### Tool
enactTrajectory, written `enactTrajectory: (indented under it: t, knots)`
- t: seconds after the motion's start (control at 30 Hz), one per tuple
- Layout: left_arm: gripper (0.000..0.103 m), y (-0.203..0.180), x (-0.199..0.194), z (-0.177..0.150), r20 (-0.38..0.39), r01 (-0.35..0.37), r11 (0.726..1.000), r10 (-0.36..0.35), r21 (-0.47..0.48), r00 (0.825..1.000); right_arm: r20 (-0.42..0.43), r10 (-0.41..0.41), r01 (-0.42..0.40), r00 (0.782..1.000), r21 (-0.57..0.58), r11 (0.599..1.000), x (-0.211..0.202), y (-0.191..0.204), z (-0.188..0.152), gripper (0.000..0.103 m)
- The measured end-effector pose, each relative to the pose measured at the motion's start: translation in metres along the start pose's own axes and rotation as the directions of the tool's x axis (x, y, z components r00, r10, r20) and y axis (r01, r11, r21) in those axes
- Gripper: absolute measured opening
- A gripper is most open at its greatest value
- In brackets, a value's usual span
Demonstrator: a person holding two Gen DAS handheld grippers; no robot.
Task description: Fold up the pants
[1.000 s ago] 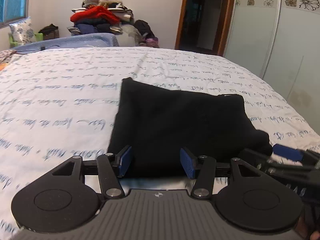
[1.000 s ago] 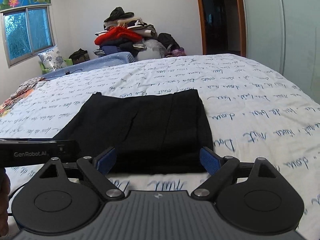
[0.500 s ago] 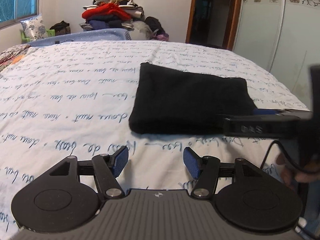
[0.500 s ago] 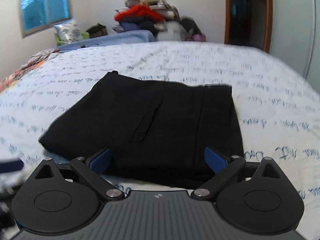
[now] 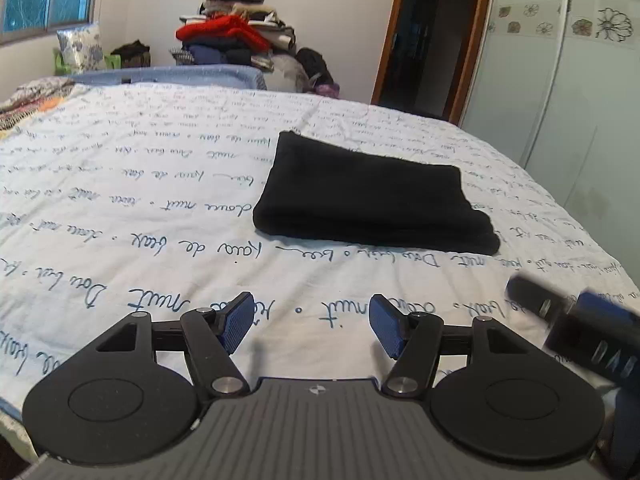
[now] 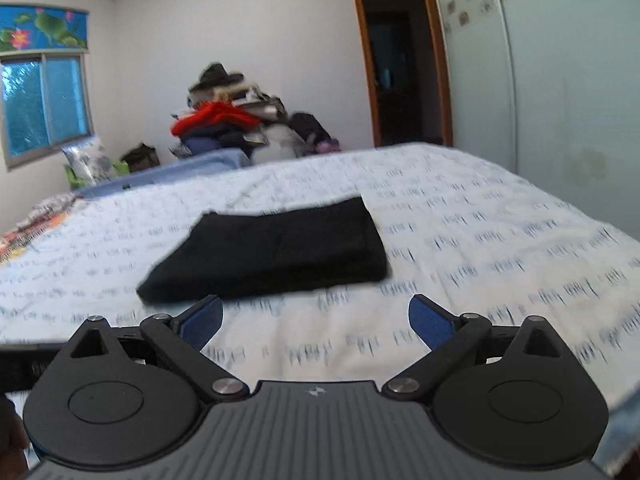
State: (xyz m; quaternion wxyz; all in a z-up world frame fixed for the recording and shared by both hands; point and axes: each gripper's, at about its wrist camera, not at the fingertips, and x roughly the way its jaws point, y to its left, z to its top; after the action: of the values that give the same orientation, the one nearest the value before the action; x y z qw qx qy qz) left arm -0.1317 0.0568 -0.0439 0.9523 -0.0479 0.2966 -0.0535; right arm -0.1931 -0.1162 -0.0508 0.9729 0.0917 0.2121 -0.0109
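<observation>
A black pair of pants (image 5: 374, 200), folded into a thick soft rectangle, lies flat on the white bedspread printed with blue handwriting (image 5: 120, 208), well short of the heap of red and dark clothes (image 5: 236, 38) piled beyond the bed's far end. The left gripper (image 5: 310, 326) hovers over bare bedspread on the near side of the pants, blue pads parted and holding nothing. The right gripper (image 6: 316, 320) hangs just beside the bundle's near edge, jaws spread wider and likewise empty — its view is smeared with motion blur. The fold looks finished, so the step in hand appears to be the release and pull-back. Done well, that means drawing both tools straight away from the pants with jaws wide, clear of the near edge — a snagged pad could drag the top layer and undo the stack.
</observation>
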Motion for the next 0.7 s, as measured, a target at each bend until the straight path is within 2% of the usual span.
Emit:
enactTrajectory:
  t: [0.13, 0.27, 0.37, 0.5, 0.7]
  knots:
    - [0.071, 0.002, -0.027, -0.001, 0.077, -0.022, 1.000, 0.022, 0.000, 0.997, -0.053, -0.024, 0.023, 0.998, -0.023, 0.999, -0.014, 0.000, -0.008, 0.100]
    - [0.081, 0.009, -0.058, -0.003, 0.140, -0.012, 1.000, 0.013, -0.013, 0.990, -0.030, -0.071, 0.071, 0.997, -0.014, 0.997, -0.035, -0.004, -0.010, 0.100]
    - [0.082, 0.007, -0.066, -0.004, 0.167, -0.020, 1.000, 0.017, 0.019, 0.986, -0.030, -0.062, 0.062, 0.998, 0.009, 0.998, -0.041, -0.006, -0.016, 0.100]
    - [0.082, 0.011, -0.062, 0.000, 0.163, -0.026, 1.000, 0.024, 0.009, 0.986, -0.058, -0.055, 0.055, 0.997, 0.007, 0.998, -0.034, -0.004, -0.015, 0.100]
    - [0.082, 0.017, -0.053, -0.003, 0.116, -0.029, 0.999, 0.032, -0.023, 0.993, -0.107, -0.044, 0.037, 0.993, -0.072, 0.997, -0.024, 0.010, -0.018, 0.100]
